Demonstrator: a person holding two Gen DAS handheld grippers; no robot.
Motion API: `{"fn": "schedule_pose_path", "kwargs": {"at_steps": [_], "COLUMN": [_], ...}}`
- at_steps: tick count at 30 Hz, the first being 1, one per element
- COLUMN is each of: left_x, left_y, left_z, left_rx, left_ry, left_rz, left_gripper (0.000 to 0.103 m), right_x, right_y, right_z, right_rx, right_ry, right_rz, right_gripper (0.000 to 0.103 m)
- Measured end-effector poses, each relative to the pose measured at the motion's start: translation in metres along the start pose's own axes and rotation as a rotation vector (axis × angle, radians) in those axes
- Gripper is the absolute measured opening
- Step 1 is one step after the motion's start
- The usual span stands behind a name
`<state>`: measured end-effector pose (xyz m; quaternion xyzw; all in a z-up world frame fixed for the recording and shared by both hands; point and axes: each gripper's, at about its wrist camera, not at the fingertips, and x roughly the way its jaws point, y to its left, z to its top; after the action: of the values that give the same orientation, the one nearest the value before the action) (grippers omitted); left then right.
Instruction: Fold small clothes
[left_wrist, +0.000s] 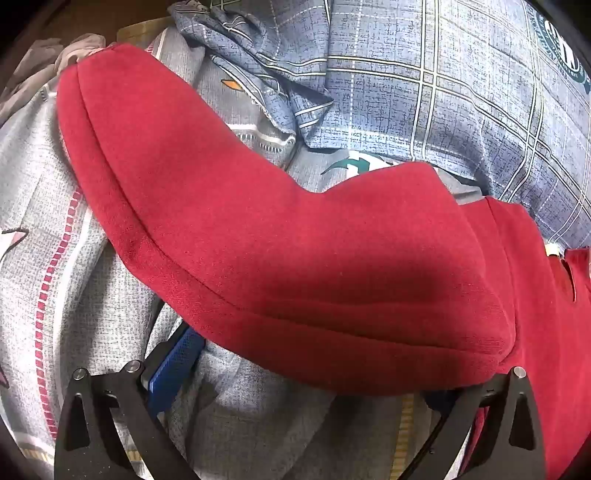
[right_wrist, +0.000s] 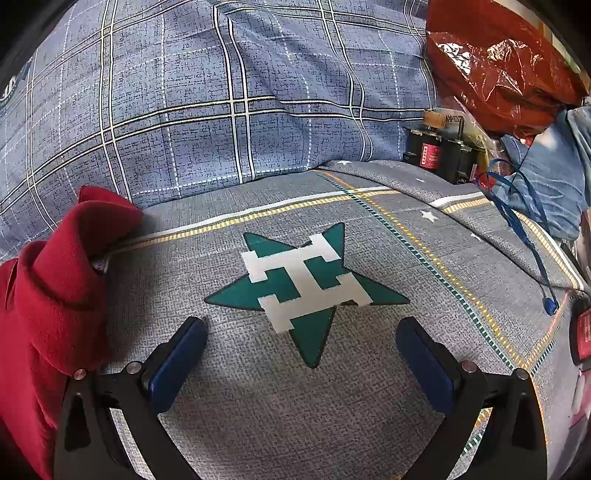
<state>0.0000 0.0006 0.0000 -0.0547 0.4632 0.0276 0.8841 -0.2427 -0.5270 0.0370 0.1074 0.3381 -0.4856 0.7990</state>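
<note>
A grey bedsheet printed with a green star is spread beneath a blue plaid quilt. A red garment is draped across the sheet, over the widely spread left gripper. The right gripper is likewise held wide apart, nothing pinched, beside the garment's edge.

garment on the bedsheet — pillow behind it

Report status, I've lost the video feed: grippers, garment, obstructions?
Left gripper open, red garment draped over its fingers. Right gripper open, empty, above the star-print bedsheet. Blue lanyard lies to the right.
</note>
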Motion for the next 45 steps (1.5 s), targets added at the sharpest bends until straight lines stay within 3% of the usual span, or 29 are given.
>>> {"fn": "schedule_pose_path", "kwargs": {"at_steps": [16, 23, 28, 30, 34, 38, 42, 45], "left_x": [0.000, -0.008, -0.026, -0.047, -0.094, -0.149, -0.187, -0.207], "left_y": [-0.001, -0.003, -0.003, -0.008, -0.021, -0.034, -0.040, -0.036], "left_z": [0.001, 0.000, -0.006, -0.007, -0.014, -0.039, -0.063, -0.066], "left_rx": [0.005, 0.041, 0.038, 0.062, 0.135, 0.167, 0.169, 0.176], "left_ry": [0.004, 0.060, 0.043, 0.001, -0.130, -0.242, -0.238, -0.235], "left_rz": [0.008, -0.037, -0.026, -0.011, 0.007, -0.008, -0.105, -0.133], "left_gripper": [0.103, 0.102, 0.093, 0.091, 0.091, 0.093, 0.093, 0.093], "right_x": [0.000, 0.000, 0.000, -0.007, -0.059, -0.134, -0.210, -0.248], "right_y": [0.000, 0.001, 0.003, 0.002, 0.001, 0.010, 0.026, 0.045], "right_z": [0.000, 0.001, 0.003, -0.001, -0.015, -0.023, -0.030, -0.028], "right_rx": [0.001, 0.000, -0.004, 0.003, 0.042, -0.017, -0.059, -0.109], "right_ry": [-0.001, -0.001, 0.010, 0.033, 0.006, -0.019, -0.027, -0.050], "right_rz": [0.000, -0.001, -0.006, 0.006, 0.144, 0.240, 0.385, 0.458], "right_gripper": [0.103, 0.103, 0.103, 0.102, 0.100, 0.102, 0.102, 0.102]}}
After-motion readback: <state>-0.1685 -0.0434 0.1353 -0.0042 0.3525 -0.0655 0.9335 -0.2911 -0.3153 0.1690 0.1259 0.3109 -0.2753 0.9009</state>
